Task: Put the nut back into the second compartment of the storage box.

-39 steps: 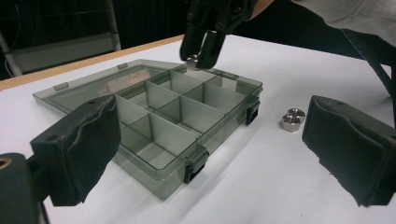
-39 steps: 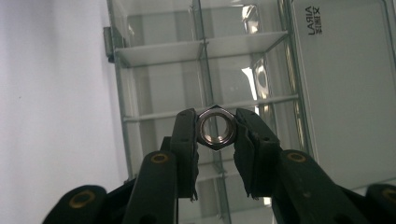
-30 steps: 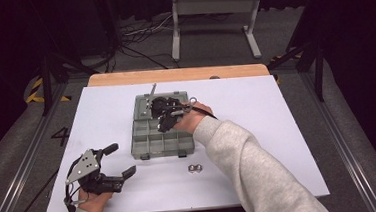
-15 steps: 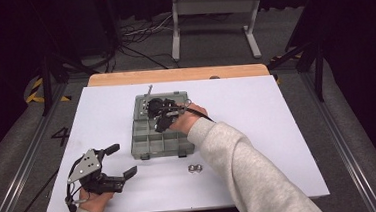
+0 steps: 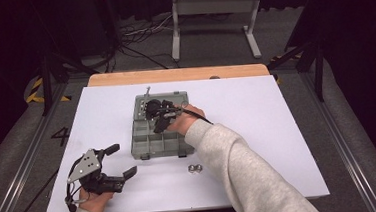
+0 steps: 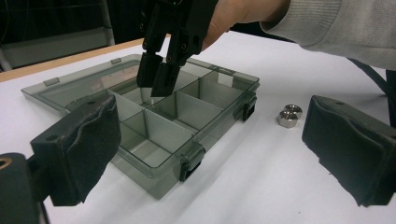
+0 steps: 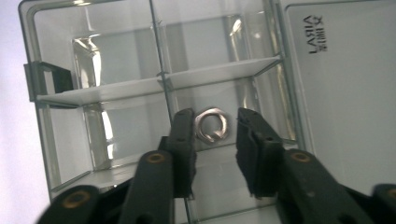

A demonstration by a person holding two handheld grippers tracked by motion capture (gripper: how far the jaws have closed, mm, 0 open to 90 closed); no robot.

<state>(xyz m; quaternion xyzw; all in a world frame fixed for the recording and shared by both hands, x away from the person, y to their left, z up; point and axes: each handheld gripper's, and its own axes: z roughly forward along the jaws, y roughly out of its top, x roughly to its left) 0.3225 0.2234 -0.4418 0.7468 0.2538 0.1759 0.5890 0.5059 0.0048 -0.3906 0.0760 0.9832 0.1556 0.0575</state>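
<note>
A smoky clear organizer box (image 5: 151, 144) lies open in the middle of the white table, its lid flat behind it. My right gripper (image 5: 152, 113) points down into one of its back compartments. Its jaws have just been opening, and they now stand open. A silver hex nut (image 7: 212, 125) lies on the compartment floor between the fingertips, with a gap at the right pad. In the left gripper view the right gripper (image 6: 156, 84) dips into the box (image 6: 187, 140). My left gripper (image 5: 121, 161) rests at the near left, open and holding nothing.
Two loose hex nuts (image 5: 194, 168) lie side by side on the table just in front of the box's right corner, and the left gripper view has these nuts (image 6: 289, 115) too. The right forearm in a grey sleeve (image 5: 240, 167) crosses the near right of the table.
The right hand has edged slightly to the left over the box. The left gripper has kept still.
</note>
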